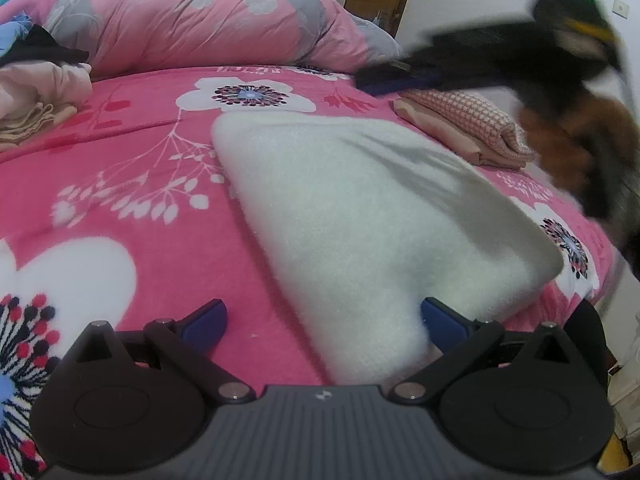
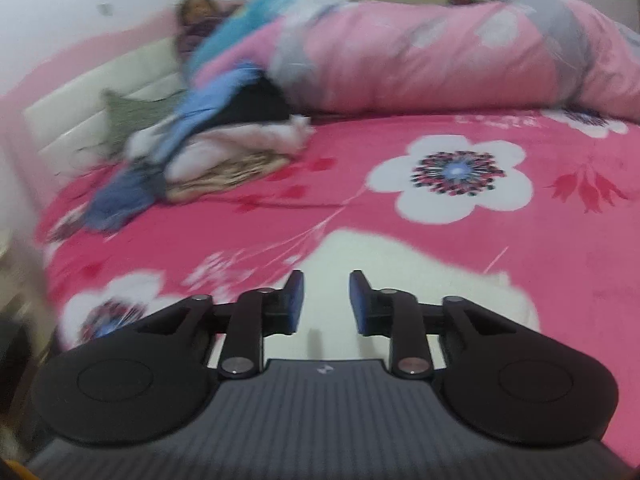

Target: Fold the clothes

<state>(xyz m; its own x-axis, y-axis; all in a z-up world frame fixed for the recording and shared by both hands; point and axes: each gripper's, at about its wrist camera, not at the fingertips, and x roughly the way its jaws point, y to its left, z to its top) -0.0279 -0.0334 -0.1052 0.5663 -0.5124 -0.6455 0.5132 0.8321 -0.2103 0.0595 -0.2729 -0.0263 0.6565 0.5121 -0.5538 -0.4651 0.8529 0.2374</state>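
White fleece garment [image 1: 360,216] lies folded on the pink floral blanket [image 1: 160,200]. Left gripper [image 1: 324,320] gapes wide, its near corner between the jaws; right gripper [image 2: 324,300] stands partly parted, empty (blurred). Only the left view shows the checked folded cloth [image 1: 464,128].

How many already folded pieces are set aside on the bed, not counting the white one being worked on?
1 clearly: the pink checked folded cloth at the far right edge, beyond the white fleece. The heap of clothes at far left looks partly stacked, so it may hide more.
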